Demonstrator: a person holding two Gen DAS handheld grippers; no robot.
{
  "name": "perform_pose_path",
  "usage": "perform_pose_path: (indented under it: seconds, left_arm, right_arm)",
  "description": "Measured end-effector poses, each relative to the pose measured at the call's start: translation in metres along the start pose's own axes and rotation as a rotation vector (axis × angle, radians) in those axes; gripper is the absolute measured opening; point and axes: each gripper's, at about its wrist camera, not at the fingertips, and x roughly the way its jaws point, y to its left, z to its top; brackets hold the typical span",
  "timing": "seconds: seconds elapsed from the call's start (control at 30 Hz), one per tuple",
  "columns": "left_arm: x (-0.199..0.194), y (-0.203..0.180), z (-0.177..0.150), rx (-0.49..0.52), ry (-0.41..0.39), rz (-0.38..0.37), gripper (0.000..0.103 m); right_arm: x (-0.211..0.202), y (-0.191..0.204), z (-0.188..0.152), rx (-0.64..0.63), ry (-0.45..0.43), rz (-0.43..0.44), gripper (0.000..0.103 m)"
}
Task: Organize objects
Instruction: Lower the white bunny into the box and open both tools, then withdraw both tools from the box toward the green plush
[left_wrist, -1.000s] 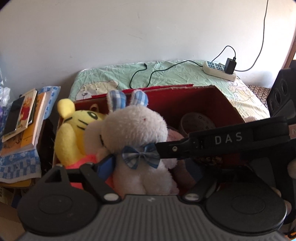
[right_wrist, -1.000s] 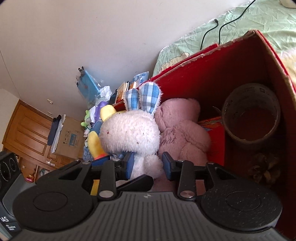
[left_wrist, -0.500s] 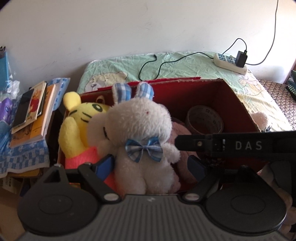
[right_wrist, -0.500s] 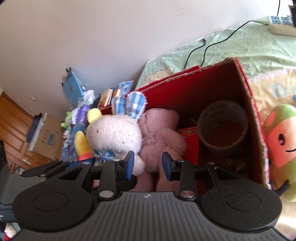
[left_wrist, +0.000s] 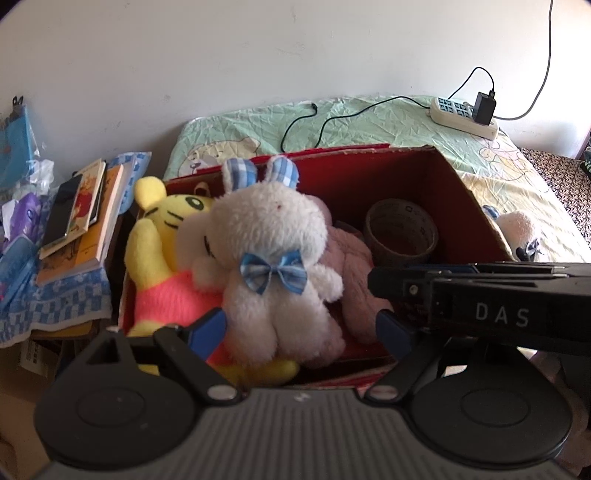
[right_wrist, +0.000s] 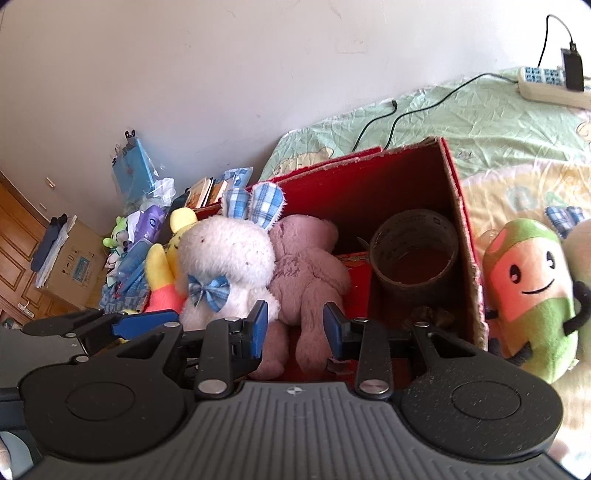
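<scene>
A white bunny plush (left_wrist: 269, 266) with a blue bow sits upright in the red cardboard box (left_wrist: 461, 184), between a yellow tiger plush (left_wrist: 162, 258) and a pink plush (left_wrist: 351, 266). My left gripper (left_wrist: 299, 328) is open, its fingers spread wide just in front of the bunny's legs and not touching it. My right gripper (right_wrist: 295, 328) is also open and holds nothing. It faces the pink plush (right_wrist: 306, 266), with the bunny (right_wrist: 225, 262) to its left. Its black body crosses the right side of the left wrist view.
A brown tape roll (right_wrist: 413, 251) stands in the right part of the box (right_wrist: 454, 177). A green and orange plush (right_wrist: 532, 288) lies on the bed right of the box. A power strip (left_wrist: 461, 114) and cables lie behind. Stacked books (left_wrist: 85, 218) sit to the left.
Both grippers have drawn back and up from the box, so more of it shows. The bunny stays seated in the box. The right gripper has slid rightward off the bunny.
</scene>
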Motion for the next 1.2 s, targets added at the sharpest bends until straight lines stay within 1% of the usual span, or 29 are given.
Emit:
perform_pose_path:
  seconds: [0.1, 0.3, 0.5, 0.63, 0.77, 0.83, 1.03, 1.2]
  left_arm:
    - [-0.008, -0.003, -0.003, -0.003, -0.008, 0.000, 0.088]
    - [-0.028, -0.017, -0.008, 0.010, -0.034, -0.005, 0.088]
    - [-0.046, -0.041, -0.017, 0.035, -0.049, -0.025, 0.089]
    - [-0.053, -0.061, -0.023, 0.056, -0.043, -0.050, 0.089]
    - [-0.053, -0.082, -0.028, 0.081, -0.022, -0.094, 0.089]
    - [-0.052, -0.095, -0.032, 0.102, -0.013, -0.104, 0.089]
    - [-0.042, -0.128, -0.038, 0.128, 0.036, -0.157, 0.088]
    - [-0.030, -0.163, -0.040, 0.162, 0.081, -0.203, 0.088]
  right_arm:
    - [-0.009, 0.005, -0.003, -0.025, -0.017, -0.017, 0.037]
    - [-0.032, 0.011, -0.011, -0.053, -0.054, -0.013, 0.037]
    - [-0.058, 0.011, -0.019, -0.073, -0.082, -0.002, 0.037]
    - [-0.073, 0.008, -0.026, -0.093, -0.092, -0.022, 0.037]
    - [-0.085, -0.004, -0.032, -0.082, -0.084, -0.034, 0.037]
    - [-0.091, -0.014, -0.036, -0.070, -0.076, -0.038, 0.037]
    - [-0.104, -0.044, -0.044, -0.027, -0.044, -0.061, 0.037]
    - [-0.117, -0.071, -0.051, 0.002, -0.018, -0.082, 0.037]
